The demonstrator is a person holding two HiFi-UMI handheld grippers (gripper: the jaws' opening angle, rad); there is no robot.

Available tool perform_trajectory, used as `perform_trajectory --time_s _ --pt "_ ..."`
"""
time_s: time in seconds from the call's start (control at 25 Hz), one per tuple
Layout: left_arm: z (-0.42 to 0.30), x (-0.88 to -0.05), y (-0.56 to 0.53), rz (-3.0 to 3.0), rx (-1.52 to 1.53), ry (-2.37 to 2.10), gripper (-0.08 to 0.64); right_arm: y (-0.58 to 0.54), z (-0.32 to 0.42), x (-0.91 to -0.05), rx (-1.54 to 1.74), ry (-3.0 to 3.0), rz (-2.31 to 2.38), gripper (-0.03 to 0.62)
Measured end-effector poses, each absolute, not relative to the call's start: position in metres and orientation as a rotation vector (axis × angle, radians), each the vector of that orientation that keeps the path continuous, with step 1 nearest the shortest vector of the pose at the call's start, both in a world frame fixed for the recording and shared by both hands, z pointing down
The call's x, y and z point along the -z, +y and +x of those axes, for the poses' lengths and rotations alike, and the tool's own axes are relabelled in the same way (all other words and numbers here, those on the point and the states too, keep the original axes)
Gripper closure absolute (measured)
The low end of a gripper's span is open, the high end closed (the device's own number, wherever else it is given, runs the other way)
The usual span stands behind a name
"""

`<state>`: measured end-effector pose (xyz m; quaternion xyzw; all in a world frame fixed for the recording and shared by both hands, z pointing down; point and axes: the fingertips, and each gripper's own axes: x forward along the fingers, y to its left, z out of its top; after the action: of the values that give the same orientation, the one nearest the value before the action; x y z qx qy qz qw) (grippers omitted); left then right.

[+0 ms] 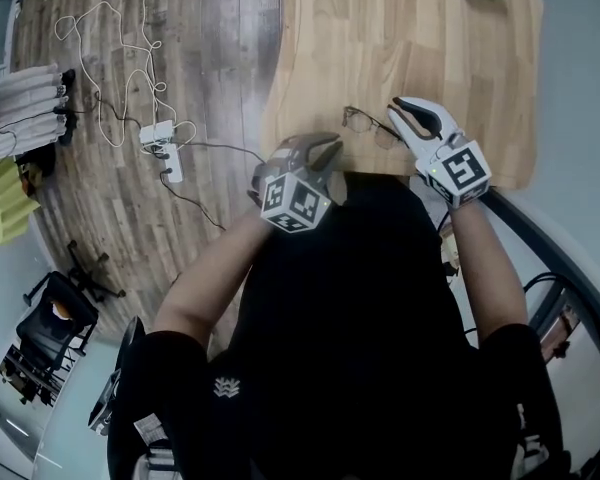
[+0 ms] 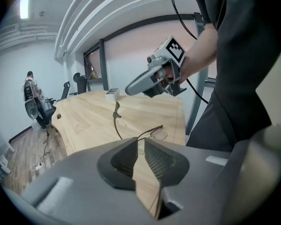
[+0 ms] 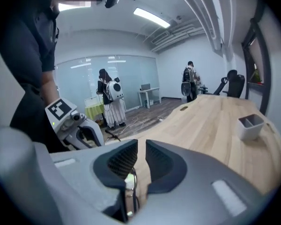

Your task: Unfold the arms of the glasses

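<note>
Pale wooden tabletop bears thin dark wire-rimmed glasses near its front edge. The grey left gripper sits just short of the glasses, its claw slightly parted and empty. The white right gripper hangs above them, its claw narrowly parted, gripping nothing.

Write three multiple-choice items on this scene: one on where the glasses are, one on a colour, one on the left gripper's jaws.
1. The glasses lie: A on the floor; B on the wooden table, near the person's edge; C on a chair.
2. The small container is: A red; B grey; C green.
3. The left gripper has its jaws: A narrowly apart; B flung wide; C clamped on the container.

Answers: 1 B, the head view shows them on the wood by its near edge. 2 B, its walls look grey. 3 A, table wood shows through a slim gap.
</note>
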<state>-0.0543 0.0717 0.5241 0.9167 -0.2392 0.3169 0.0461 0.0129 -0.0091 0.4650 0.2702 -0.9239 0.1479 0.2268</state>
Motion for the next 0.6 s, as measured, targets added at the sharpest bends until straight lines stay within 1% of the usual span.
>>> perform_trajectory --time_s 0.12,0.32,0.6 --pt "-0.043 -0.524 0.064 2.802 -0.967 -0.727 0.508 0.007 0.013 -0.501 -0.466 -2.469 0.615 0.549" --pt "-0.031 -0.528 0.050 2.780 -0.966 -0.745 0.508 0.025 0.002 -0.549 -0.388 -2.354 0.436 0.549" --pt "-0.012 -0.538 0.038 2.746 -0.975 -0.748 0.508 0.028 0.012 -0.583 -0.406 -2.249 0.370 0.549"
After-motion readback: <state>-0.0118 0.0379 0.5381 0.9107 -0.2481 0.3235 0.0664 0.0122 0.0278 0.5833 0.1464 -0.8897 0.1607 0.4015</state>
